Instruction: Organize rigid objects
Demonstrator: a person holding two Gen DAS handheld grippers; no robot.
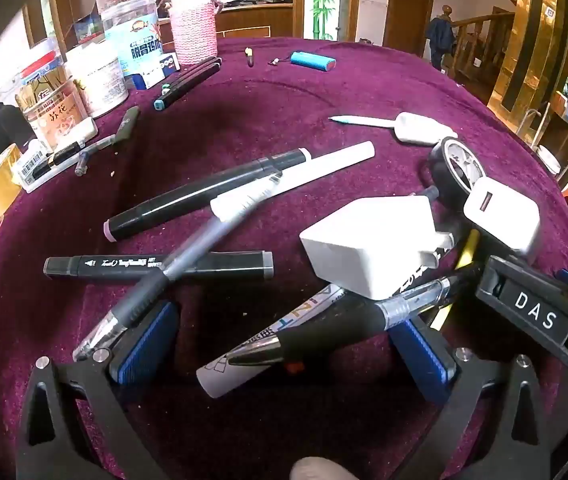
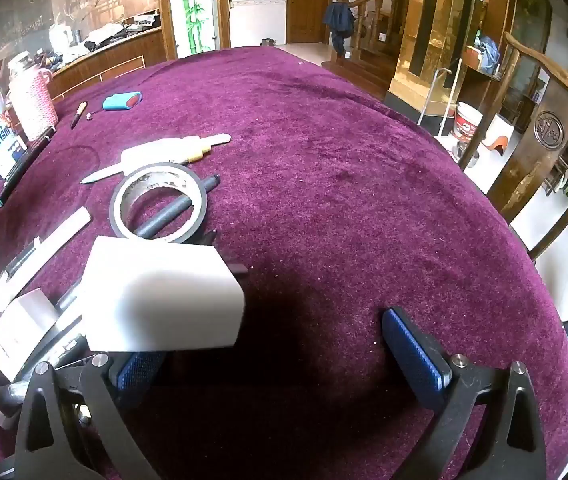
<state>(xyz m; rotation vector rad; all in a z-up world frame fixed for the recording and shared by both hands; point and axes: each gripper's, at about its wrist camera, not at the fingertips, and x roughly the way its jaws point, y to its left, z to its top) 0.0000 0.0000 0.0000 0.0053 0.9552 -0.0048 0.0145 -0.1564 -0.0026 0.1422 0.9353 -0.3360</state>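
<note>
Pens, markers and chargers lie scattered on a purple velvet table (image 1: 324,92). My left gripper (image 1: 284,352) is open low over the pile. A black ballpoint pen (image 1: 324,332) and a white marker (image 1: 244,364) lie slantwise between its blue pads without being pressed. A clear gel pen (image 1: 172,272) crosses a black art marker (image 1: 156,266) by the left pad. A white charger (image 1: 368,244) sits just beyond. My right gripper (image 2: 280,360) is open over bare cloth, with a white charger block (image 2: 164,296) against its left finger. A tape roll (image 2: 160,204) lies further out.
Jars (image 1: 64,96), a pink knit-covered bottle (image 1: 194,28) and small boxes crowd the back left. A blue cylinder (image 1: 312,61) lies far back. The right gripper's body (image 1: 536,316) sits at the lower right. A wooden chair (image 2: 544,140) stands past the table's right edge.
</note>
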